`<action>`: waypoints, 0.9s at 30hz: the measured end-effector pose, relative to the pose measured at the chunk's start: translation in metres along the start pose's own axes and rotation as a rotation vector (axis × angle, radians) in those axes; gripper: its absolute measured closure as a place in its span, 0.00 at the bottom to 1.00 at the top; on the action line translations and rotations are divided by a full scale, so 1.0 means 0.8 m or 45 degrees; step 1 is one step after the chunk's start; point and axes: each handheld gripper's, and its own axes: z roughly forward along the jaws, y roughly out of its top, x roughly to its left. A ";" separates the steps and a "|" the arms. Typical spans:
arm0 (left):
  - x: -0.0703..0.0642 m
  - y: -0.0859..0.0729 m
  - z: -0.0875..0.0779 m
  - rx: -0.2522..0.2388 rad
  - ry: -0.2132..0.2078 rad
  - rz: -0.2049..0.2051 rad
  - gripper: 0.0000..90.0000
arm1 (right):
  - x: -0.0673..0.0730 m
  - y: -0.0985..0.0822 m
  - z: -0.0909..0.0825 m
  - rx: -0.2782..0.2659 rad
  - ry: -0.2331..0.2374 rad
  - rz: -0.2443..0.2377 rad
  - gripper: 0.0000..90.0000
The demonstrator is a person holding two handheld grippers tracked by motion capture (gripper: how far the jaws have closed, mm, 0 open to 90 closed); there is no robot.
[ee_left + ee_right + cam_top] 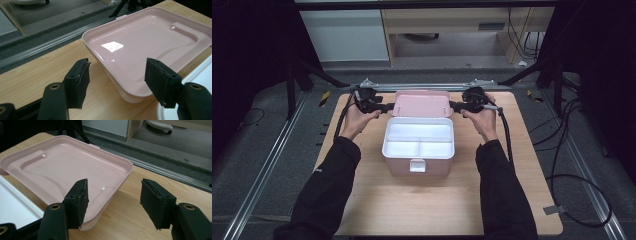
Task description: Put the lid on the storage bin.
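On the left side of the light wooden desk (pixel 362 210), a hand holds the left gripper (pixel 387 107). Its two black jaws stand apart with nothing pinched. They reach around the left edge of the flat pink plastic lid (pixel 150 47), and I cannot see the pads pressing on it.

In the middle of the desk, a bit nearer the far edge, sits the pink plastic box with a white tray inside (pixel 418 145). The box is open. Its lid lies tipped back toward the far edge of the desk, still joined to the box along the back. The lid's long side runs left to right across the desk.

On the right side, the other hand holds the right gripper (pixel 455 105). Its jaws stand apart too, around the right edge of the lid, and they pinch nothing.

The two grippers point at each other, with the lid right between them. Each one is just as near its own end. So I think both can squeeze the short ends and swing the lid toward the person to shut the box.
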 end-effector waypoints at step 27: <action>-0.001 -0.014 0.060 0.120 -0.012 -0.011 0.38 | 0.007 -0.025 0.066 0.114 0.102 0.089 0.41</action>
